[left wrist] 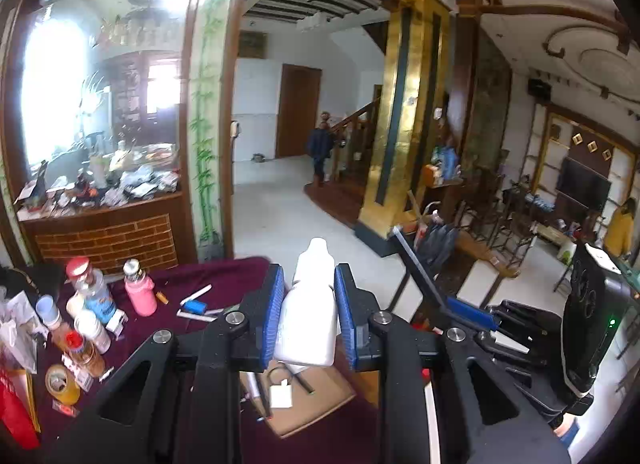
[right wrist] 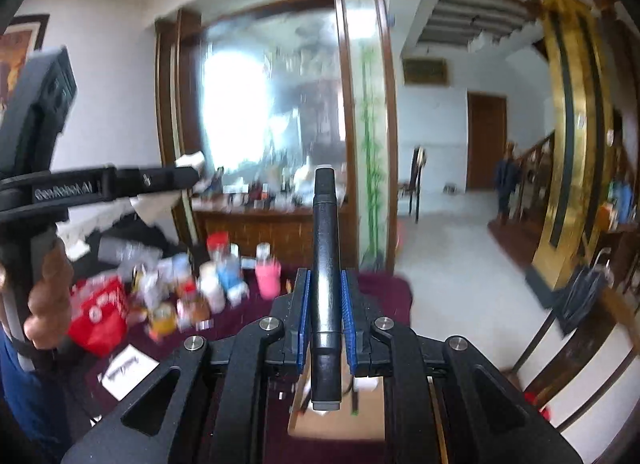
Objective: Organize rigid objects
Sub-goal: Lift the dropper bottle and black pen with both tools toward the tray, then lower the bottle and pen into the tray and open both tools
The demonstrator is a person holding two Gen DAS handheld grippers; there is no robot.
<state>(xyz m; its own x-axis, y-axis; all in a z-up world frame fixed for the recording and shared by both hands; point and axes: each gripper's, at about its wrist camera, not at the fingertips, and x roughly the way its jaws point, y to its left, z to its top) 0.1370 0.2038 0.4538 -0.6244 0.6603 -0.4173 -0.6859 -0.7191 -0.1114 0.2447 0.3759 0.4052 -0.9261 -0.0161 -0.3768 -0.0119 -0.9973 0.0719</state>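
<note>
Carrying step: left gripper (left wrist: 309, 306) clamps a white bottle (left wrist: 307, 316); right gripper (right wrist: 326, 318) clamps a black marker (right wrist: 326, 284); next, likely lowering both into the near cardboard tray (left wrist: 320, 404).

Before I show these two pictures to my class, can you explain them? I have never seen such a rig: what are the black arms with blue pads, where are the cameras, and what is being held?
No robot here: a person holds a hand-operated two-finger gripper in each hand, with a wide-angle camera on each looking forward along its fingers. One picture is from the left gripper, which is shut on a white squeeze bottle. The other is from the right gripper, shut on a dark marker-like stick. Below lies a table with a dark red cloth, carrying a pink bottle, jars, a tape roll and a flat piece of cardboard. In the right view, the person's hand grips the other tool.
</note>
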